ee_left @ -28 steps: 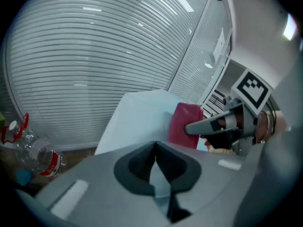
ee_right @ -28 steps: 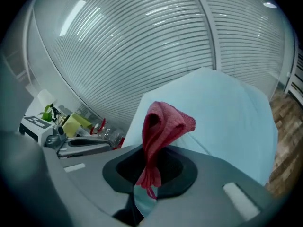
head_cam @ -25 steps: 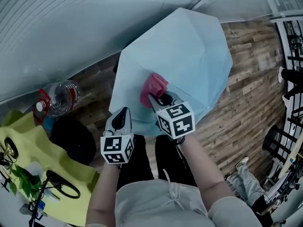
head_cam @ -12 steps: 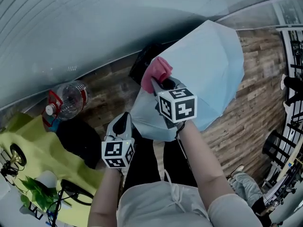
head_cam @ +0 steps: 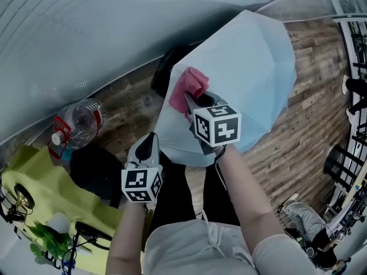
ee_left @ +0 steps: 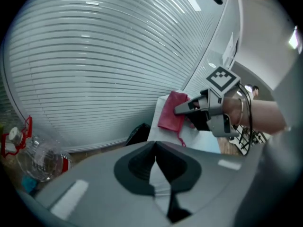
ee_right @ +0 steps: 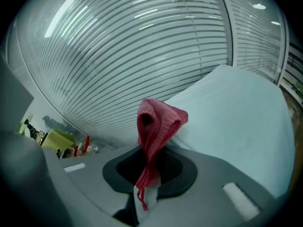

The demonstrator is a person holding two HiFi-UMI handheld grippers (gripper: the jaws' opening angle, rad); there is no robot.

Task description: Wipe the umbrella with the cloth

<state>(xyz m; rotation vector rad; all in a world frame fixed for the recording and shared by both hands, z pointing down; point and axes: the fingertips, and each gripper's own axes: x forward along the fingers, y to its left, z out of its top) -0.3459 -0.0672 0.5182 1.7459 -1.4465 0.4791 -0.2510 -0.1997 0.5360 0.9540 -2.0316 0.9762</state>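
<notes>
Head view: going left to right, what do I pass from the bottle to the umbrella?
bottle → left gripper → cloth → umbrella

Left gripper (ee_left: 155,146) jaws together; beyond, right gripper (ee_left: 182,115) pinches red cloth (ee_left: 169,111).

The head view looked steeply down, umbrella (head_cam: 246,73) at one o'clock. Both gripper views sat close behind their jaws, facing blinds (ee_left: 94,56); all shared the cloth (head_cam: 188,87).
</notes>
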